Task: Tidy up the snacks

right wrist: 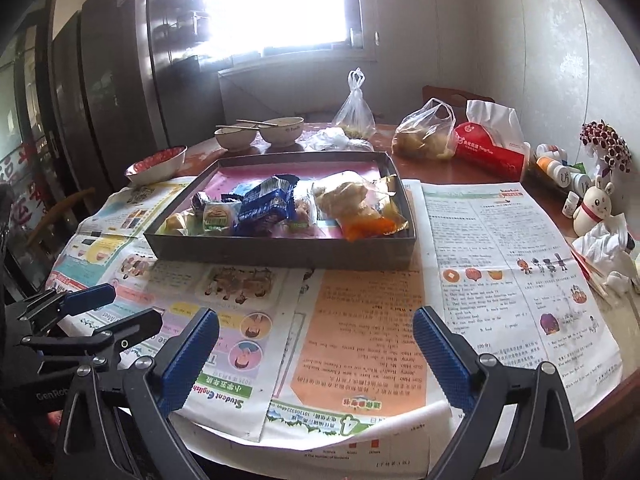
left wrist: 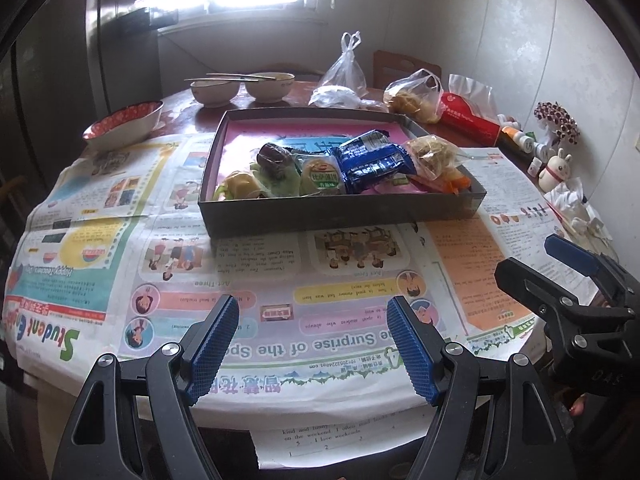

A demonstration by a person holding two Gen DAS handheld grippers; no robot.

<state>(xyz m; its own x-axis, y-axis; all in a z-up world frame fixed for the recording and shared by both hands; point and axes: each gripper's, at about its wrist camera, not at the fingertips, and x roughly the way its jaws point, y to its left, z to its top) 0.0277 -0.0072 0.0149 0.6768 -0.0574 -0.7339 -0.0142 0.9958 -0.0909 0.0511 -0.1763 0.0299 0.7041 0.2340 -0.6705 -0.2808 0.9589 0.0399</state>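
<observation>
Left gripper (left wrist: 310, 344): we see its jaws apart, empty, above the newspaper (left wrist: 280, 280).
Right gripper (right wrist: 316, 360): jaws wide, empty.
Snacks (left wrist: 340, 166): piled along the tray's (left wrist: 340, 216) near wall, mid-table.

L gripper (left wrist: 310, 342) jaws apart, empty, angled down; R gripper (right wrist: 316, 354) wide open, empty.

You faced a bright, blown-out window (right wrist: 276, 4) in pale walls (right wrist: 520, 40). Dark cabinets (right wrist: 112, 92) stood to its left, a wooden chair back (left wrist: 396, 66) behind the round table (right wrist: 460, 172).
</observation>
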